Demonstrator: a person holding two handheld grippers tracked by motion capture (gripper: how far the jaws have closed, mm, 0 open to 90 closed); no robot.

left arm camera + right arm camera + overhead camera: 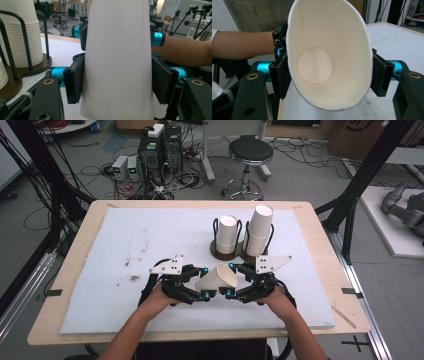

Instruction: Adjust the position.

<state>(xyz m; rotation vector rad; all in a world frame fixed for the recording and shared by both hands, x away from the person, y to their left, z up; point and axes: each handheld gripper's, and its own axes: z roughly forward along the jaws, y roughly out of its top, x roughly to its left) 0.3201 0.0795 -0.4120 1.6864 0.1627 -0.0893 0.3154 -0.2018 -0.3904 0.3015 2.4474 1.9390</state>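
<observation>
- White paper cup (pixel 218 278) lies on its side at the lower centre of the high view, held off the white foam-covered bench (pixel 125 250) between the two tools.
- Left hand-held gripper (pixel 205 281) is closed on the cup's narrow base end; in the left gripper view its black pads press both sides of the cup wall (pixel 117 62).
- Right hand-held gripper (pixel 233 280) pinches the open mouth end; in the right gripper view the rim (pixel 329 53) is squeezed to an oval between its pads.
- Long axis runs left to right across the frame, mouth toward the right hand; both hands are equally near.
- Just above stand two dark wire-frame holders (pixel 227 242) with stacked white cups (pixel 259 232), close to the grippers; open bench lies to the left and below.
</observation>
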